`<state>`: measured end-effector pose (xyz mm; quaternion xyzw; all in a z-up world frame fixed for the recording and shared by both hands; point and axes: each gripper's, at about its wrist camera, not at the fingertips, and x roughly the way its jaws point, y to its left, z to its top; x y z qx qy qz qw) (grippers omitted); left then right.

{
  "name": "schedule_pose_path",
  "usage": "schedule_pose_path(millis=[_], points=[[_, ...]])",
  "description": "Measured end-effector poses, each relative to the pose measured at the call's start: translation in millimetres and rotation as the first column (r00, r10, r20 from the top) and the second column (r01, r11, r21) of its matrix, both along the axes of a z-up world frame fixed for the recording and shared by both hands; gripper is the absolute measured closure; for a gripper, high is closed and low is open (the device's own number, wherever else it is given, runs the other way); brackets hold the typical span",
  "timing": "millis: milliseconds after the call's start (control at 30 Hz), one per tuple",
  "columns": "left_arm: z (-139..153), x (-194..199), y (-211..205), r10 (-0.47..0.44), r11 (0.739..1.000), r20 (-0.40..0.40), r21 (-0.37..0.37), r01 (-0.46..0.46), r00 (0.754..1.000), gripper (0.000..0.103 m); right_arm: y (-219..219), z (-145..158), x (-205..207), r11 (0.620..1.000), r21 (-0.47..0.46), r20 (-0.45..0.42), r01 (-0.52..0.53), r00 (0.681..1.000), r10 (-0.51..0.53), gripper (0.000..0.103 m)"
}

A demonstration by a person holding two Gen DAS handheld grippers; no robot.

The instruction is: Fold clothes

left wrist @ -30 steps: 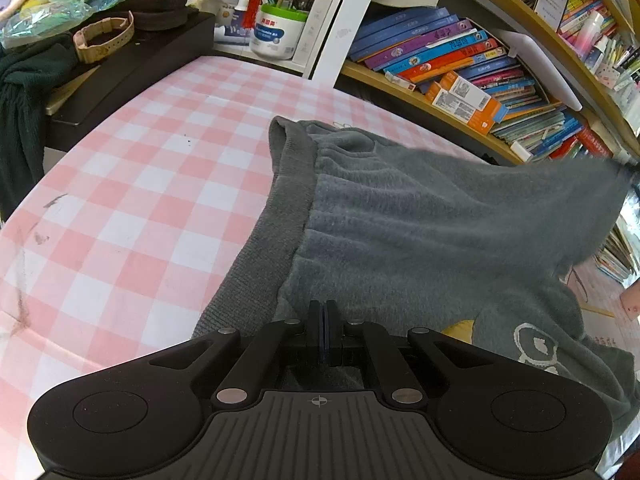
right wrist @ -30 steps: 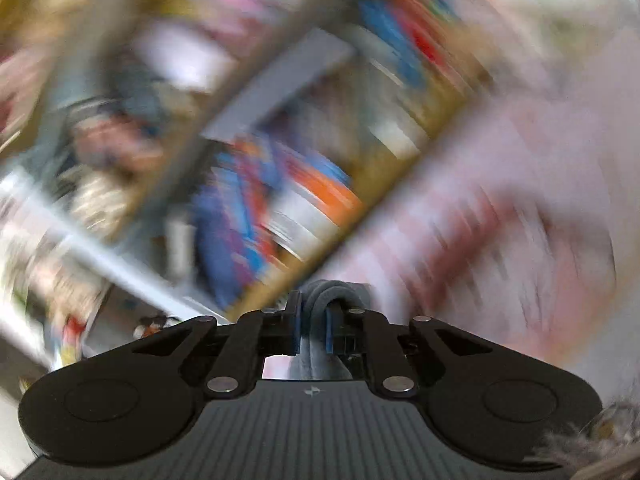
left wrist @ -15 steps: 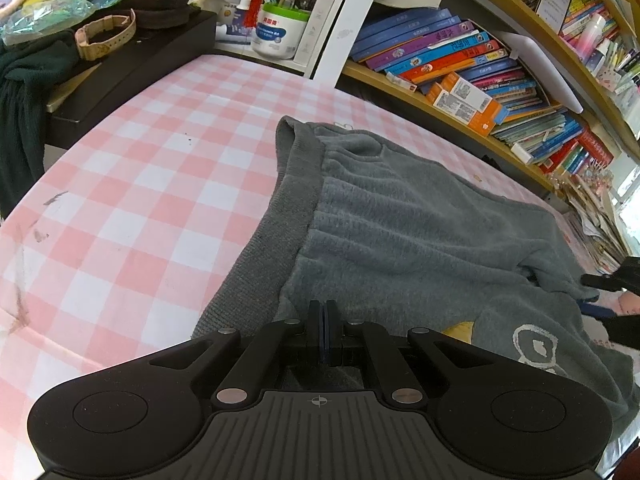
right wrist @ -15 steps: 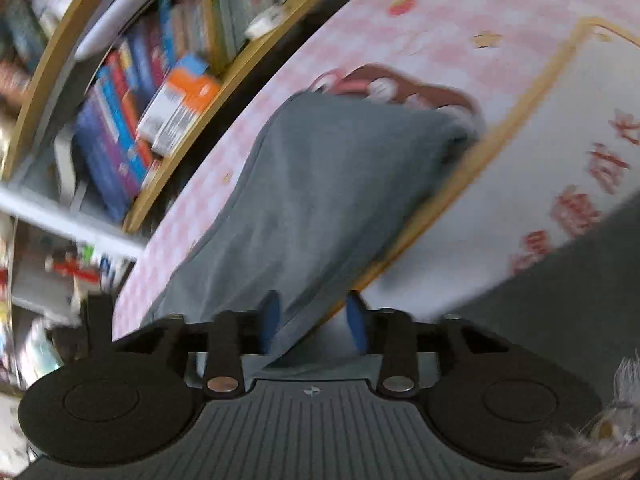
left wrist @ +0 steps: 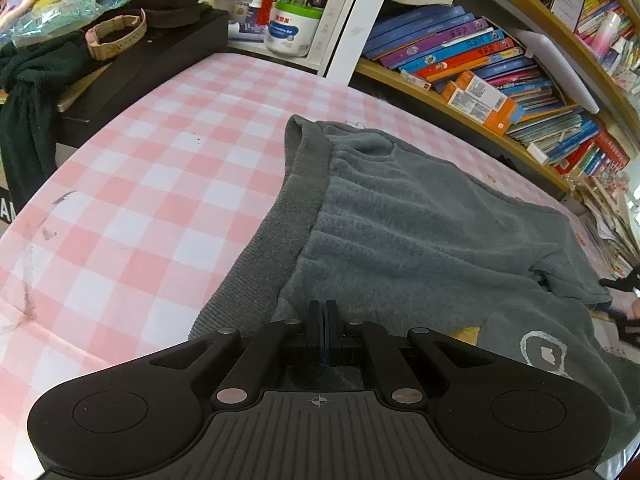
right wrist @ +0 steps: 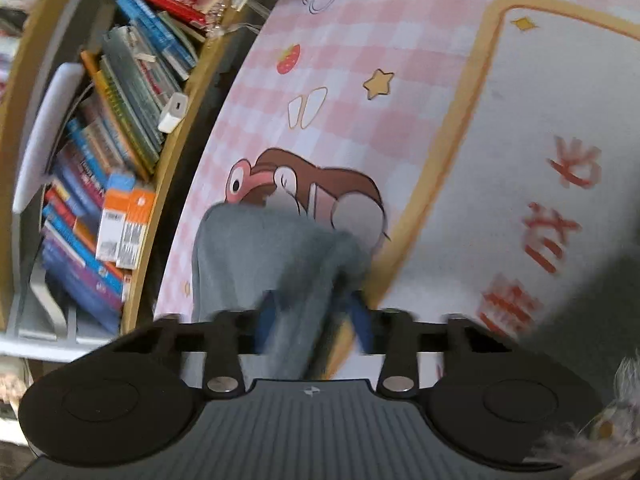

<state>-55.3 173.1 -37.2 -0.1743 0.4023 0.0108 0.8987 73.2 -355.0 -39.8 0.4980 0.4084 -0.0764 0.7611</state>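
Observation:
A grey sweater (left wrist: 420, 232) lies spread on the pink checked tablecloth (left wrist: 160, 200), its ribbed hem toward the left. My left gripper (left wrist: 325, 332) sits at the sweater's near edge, shut, pads together with the cloth pinched between them. In the right wrist view a grey sleeve (right wrist: 256, 252) rests on the table and runs back between the blue fingers (right wrist: 266, 316) of my right gripper (right wrist: 314, 320). Those jaws stand apart and are closing around the sleeve; the view is blurred. The right gripper's black tips (left wrist: 624, 308) show at the far right edge of the left view.
Bookshelves (left wrist: 480, 68) packed with books run along the table's far side, close to the sweater. A dark bench with a pen cup (left wrist: 294, 28) and clutter stands at the back left. A cartoon print and a white orange-edged panel (right wrist: 500, 160) cover the cloth beyond the sleeve.
The right gripper has come down and rolled, and its jaws have parted from the sleeve they pinched. The sweater's raised right side has dropped flat. The left gripper has stayed put.

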Motion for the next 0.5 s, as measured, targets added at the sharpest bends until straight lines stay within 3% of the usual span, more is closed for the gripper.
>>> schedule_pose_path(millis=[67, 133, 200, 267, 300, 333, 367, 433, 500], points=[[1.3, 1.9, -2.5, 0.002, 1.0, -0.011, 0.015, -0.001, 1.0, 0.098, 0.4, 13.1, 19.3, 0.997, -0.058, 0.008, -0.049, 0.999, 0.049, 0.095], [2.6, 3.2, -5.5, 0.005, 1.0, -0.021, 0.031, -0.004, 1.0, 0.098, 8.5, 51.9, 29.1, 0.974, -0.192, 0.139, -0.123, 0.979, 0.152, 0.096], [3.7, 4.5, -8.7, 0.014, 0.999, -0.031, 0.046, -0.013, 0.999, 0.098, 18.6, 93.3, 22.5, 0.932, -0.326, 0.326, -0.156, 0.907, 0.266, 0.096], [4.2, 5.1, -11.2, 0.025, 0.998, -0.035, 0.061, -0.023, 0.999, 0.098, 26.7, 121.1, 5.3, 0.891, -0.428, 0.485, -0.154, 0.793, 0.37, 0.096], [4.3, 5.0, -12.3, 0.031, 0.997, -0.036, 0.067, -0.028, 0.999, 0.098, 26.6, 121.8, -2.8, 0.887, -0.439, 0.524, -0.144, 0.761, 0.383, 0.096], [4.3, 4.7, -13.2, 0.038, 0.997, -0.036, 0.07, -0.035, 0.999, 0.098, 24.0, 115.3, -9.1, 0.894, -0.427, 0.539, -0.136, 0.756, 0.372, 0.096], [4.3, 4.4, -13.7, 0.044, 0.997, -0.036, 0.072, -0.042, 0.998, 0.098, 20.5, 104.1, -12.7, 0.901, -0.414, 0.522, -0.128, 0.778, 0.351, 0.096], [4.4, 4.1, -14.8, 0.054, 0.996, -0.037, 0.077, -0.051, 0.998, 0.098, 9.0, 66.2, -10.6, 0.918, -0.379, 0.371, -0.119, 0.889, 0.269, 0.096], [5.4, 5.6, -16.3, 0.052, 0.995, -0.046, 0.089, -0.048, 0.998, 0.098, -8.0, 26.0, -8.2, 0.951, -0.283, 0.203, -0.121, 0.962, 0.183, 0.095]])
